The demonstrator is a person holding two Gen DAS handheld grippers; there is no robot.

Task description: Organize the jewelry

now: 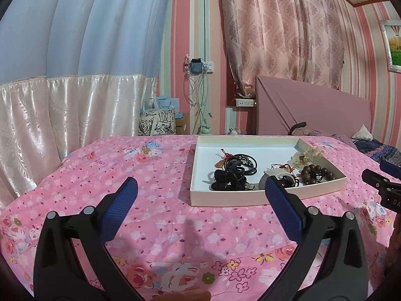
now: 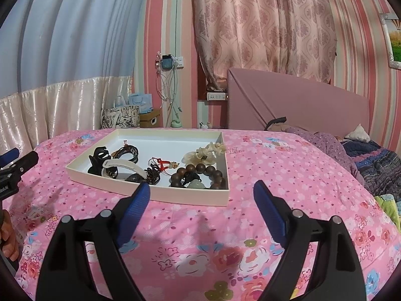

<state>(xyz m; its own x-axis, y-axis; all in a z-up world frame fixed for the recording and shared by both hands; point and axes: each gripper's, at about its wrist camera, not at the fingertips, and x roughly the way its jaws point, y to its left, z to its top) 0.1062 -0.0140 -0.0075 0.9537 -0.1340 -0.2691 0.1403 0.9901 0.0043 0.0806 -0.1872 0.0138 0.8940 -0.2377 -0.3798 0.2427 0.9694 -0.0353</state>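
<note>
A shallow white box (image 1: pixel 198 175) (image 2: pixel 160 195) lies on the pink floral bedspread and holds a heap of jewelry. Inside are a black hair claw (image 1: pixel 225 178) (image 2: pixel 98 161), a brown wooden bead bracelet (image 1: pixel 317 174) (image 2: pixel 208 173), a cream flower piece (image 1: pixel 307 156) (image 2: pixel 203 154), a white bangle (image 2: pixel 125 166), dark cord bracelets (image 1: pixel 246 163) (image 2: pixel 129 150) and a red-corded charm (image 2: pixel 163 163). My left gripper (image 1: pixel 200 188) hovers open just short of the box's near edge. My right gripper (image 2: pixel 201 190) is open too, in front of the box's near right corner. Nothing lies between either pair of fingers.
The bedspread (image 1: pixel 150 225) (image 2: pixel 275 175) stretches around the box. A pink headboard (image 1: pixel 313 110) and a purple and blue quilt (image 2: pixel 363 160) lie at the right. Gift bags (image 1: pixel 158 123) stand on the floor by the curtains. A hand (image 2: pixel 8 235) shows at the left edge.
</note>
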